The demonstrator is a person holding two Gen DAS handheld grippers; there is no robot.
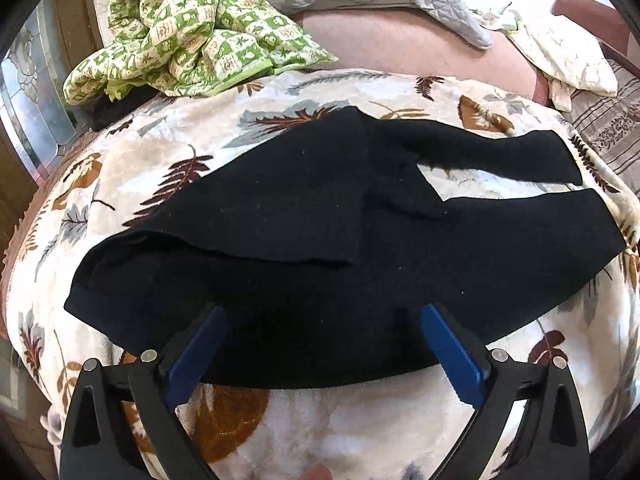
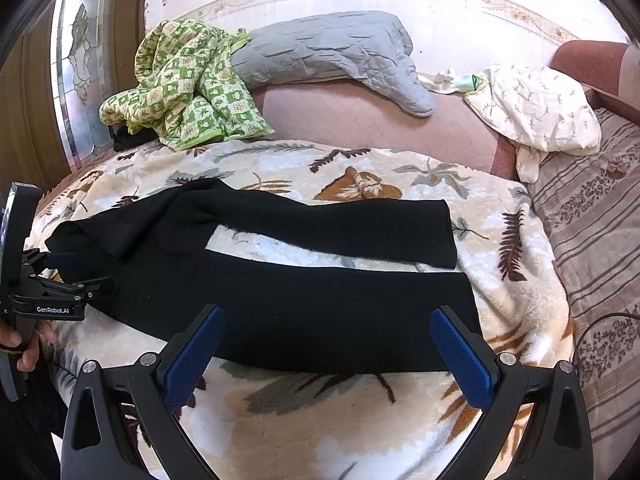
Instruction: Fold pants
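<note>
**Currently: black pants spread on the bed, both grippers spread wide**

Black pants [image 2: 280, 304] are laid flat across a leaf-patterned blanket [image 2: 360, 420], waist toward the left, the two legs parted and stretched rightward. The left gripper [image 1: 322, 344] is held over the waist end, jaws spread wide, nothing clasped. The right gripper [image 2: 326, 348] is poised over the near leg, likewise wide and empty. A green checked quilt [image 2: 188, 88], a grey pillow [image 2: 328, 48] and a cream pillow [image 2: 536, 108] are seen beyond.
</note>
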